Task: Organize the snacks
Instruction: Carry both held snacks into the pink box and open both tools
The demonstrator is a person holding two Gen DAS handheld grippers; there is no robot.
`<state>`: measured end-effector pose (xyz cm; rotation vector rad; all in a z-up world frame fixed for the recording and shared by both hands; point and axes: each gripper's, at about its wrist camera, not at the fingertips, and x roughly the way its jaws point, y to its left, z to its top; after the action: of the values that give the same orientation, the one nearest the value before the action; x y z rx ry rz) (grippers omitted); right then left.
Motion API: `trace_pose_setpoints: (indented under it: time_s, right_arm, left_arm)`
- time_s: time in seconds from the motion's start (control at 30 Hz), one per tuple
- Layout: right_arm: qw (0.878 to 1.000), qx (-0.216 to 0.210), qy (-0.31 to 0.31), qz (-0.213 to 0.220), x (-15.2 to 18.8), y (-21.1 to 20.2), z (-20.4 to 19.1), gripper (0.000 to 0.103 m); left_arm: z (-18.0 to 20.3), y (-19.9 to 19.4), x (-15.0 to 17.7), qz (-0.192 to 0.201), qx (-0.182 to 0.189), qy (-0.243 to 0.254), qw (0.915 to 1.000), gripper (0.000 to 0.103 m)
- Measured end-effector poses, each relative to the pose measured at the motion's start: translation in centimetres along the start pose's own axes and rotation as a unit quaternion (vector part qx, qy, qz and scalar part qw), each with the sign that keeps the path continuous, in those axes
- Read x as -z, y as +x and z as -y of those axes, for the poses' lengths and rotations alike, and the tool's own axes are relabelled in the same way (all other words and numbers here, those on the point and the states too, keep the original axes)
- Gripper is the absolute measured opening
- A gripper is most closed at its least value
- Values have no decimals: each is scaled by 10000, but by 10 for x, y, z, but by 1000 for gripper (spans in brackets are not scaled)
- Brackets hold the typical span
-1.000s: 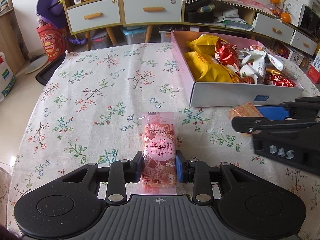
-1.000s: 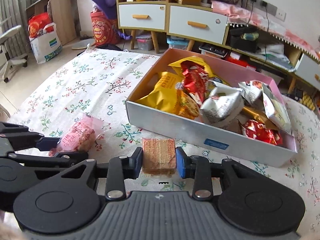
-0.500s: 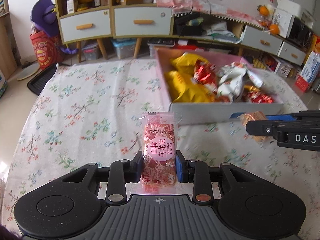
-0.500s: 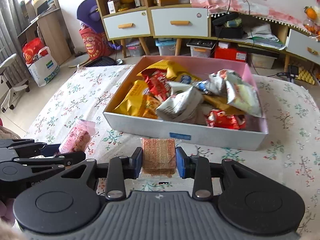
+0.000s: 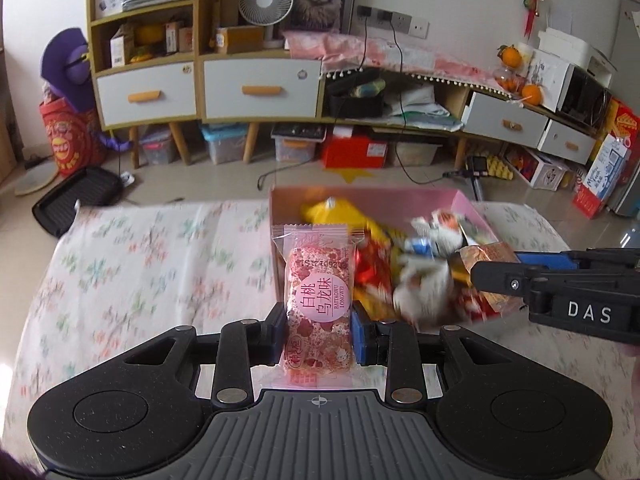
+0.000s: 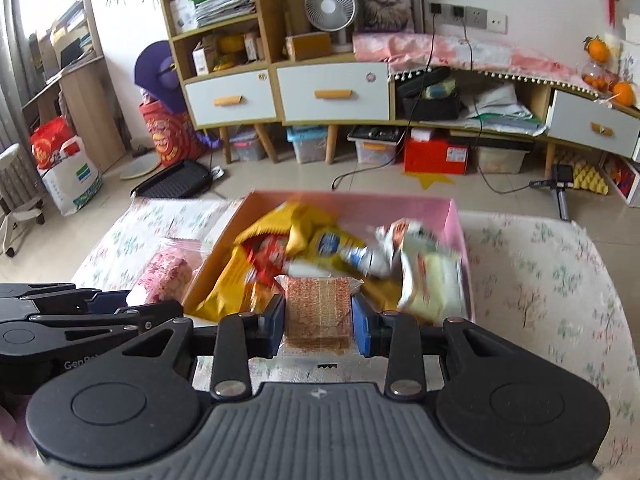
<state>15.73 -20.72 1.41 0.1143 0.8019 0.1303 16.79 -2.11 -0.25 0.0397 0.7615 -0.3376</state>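
Above the near edge of the pink box of mixed snacks on the floral tablecloth, the left gripper is clamped on a pink candy bar beside the right gripper, clamped on a brown wafer pack.

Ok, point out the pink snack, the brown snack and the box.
pink snack [image 5: 319,300]: left wrist view, round label on wrapper.
brown snack [image 6: 318,312]: right wrist view, middle of top face.
box [image 6: 456,216]: right wrist view, pink far-right inner wall.
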Motion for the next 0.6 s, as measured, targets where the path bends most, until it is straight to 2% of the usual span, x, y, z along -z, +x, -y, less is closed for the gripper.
trace_pose_setpoints:
  time_s: [0.17, 0.43, 0.6]
  right_arm:
    - [10000, 58, 12, 37, -18, 20, 6, 32]
    - [9998, 176, 38, -60, -30, 43, 13, 32]
    - [9996, 269, -34, -101, -34, 50, 15, 32]
  left_arm:
    - [-2, 31, -22, -118, -204, 35, 9997, 30]
    - [2, 68, -39, -303, -431, 181, 9984, 30]
    - [6, 79, -47, -316, -255, 144, 9991, 30]
